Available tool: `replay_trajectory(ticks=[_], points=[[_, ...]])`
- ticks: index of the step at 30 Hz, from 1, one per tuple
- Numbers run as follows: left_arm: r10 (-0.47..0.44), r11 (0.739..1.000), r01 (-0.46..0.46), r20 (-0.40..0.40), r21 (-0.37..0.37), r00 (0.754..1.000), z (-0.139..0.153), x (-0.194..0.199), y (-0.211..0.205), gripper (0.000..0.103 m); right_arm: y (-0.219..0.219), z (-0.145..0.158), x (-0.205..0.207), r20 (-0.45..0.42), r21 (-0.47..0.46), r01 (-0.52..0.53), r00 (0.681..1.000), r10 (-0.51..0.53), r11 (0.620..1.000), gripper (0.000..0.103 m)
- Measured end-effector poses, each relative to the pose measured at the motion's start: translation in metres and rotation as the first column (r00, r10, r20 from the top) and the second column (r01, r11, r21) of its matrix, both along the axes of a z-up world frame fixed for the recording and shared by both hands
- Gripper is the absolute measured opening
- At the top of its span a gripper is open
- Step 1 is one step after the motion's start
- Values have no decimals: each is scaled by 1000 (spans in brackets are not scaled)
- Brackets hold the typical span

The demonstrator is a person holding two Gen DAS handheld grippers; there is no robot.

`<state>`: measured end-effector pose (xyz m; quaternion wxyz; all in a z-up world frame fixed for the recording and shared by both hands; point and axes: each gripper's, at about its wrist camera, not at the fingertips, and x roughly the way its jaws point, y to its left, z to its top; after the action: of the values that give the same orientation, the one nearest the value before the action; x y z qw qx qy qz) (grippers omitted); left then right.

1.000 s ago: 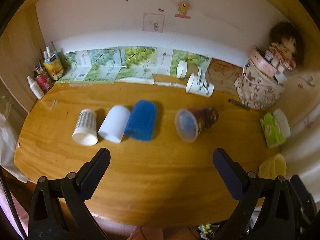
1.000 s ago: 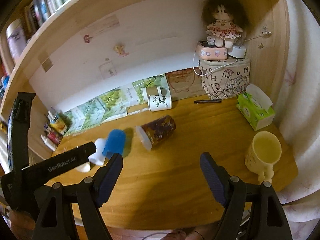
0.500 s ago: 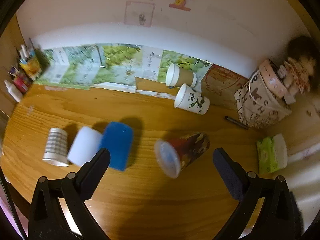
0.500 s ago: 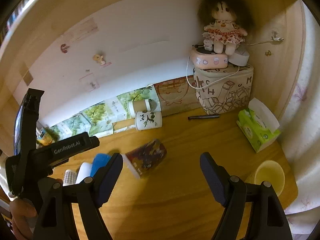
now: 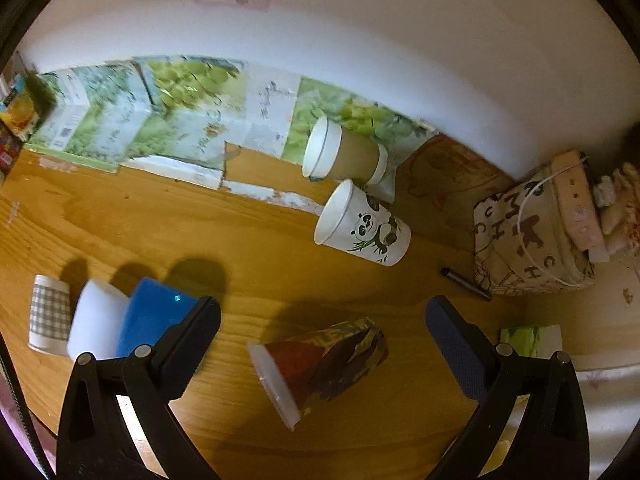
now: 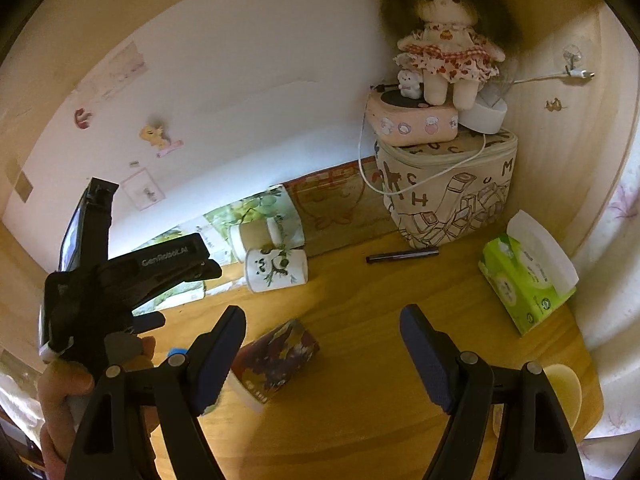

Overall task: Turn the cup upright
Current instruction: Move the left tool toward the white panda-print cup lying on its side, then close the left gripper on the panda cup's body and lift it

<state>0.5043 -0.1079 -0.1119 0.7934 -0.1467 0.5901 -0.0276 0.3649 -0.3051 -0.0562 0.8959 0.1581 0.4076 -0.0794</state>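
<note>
A dark patterned cup with a clear lid lies on its side on the wooden table, between my left gripper's open jaws and just beyond them. It also shows in the right wrist view, beside my right gripper's left finger. My right gripper is open and empty. A panda cup and a brown sleeved cup lie on their sides further back. A blue cup, a white cup and a checked cup lie at the left.
A printed fabric box with a doll on top stands at the back right. A pen lies before it. A green tissue pack and a yellow mug sit at the right. Leaflets line the wall.
Both grippers have moved forward and lower toward the table. The patterned cup now sits nearer, between the left gripper's fingers. Both grippers stayed open.
</note>
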Motion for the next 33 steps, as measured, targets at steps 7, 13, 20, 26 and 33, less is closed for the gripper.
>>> replay_trajectory(ticks=[7, 13, 20, 26, 33], points=[[35, 999, -37, -67, -20, 997, -30, 23, -9, 102, -14, -10, 14, -22, -4, 20, 1000, -20, 1000, 80], [61, 997, -66, -110, -42, 992, -52, 38, -15, 102, -18, -22, 20, -58, 5, 20, 998, -20, 1000, 80], [81, 995, -89, -147, -50, 986, -71, 57, -20, 102, -21, -36, 25, -103, 5, 22, 994, -21, 1000, 80], [94, 988, -115, -184, -104, 978, -84, 75, -26, 102, -26, -41, 30, -124, 0, 34, 992, -34, 999, 80], [113, 982, -144, -221, -126, 969, -97, 93, -25, 102, -30, -54, 50, -125, 16, 0, 992, 2, 1000, 80]])
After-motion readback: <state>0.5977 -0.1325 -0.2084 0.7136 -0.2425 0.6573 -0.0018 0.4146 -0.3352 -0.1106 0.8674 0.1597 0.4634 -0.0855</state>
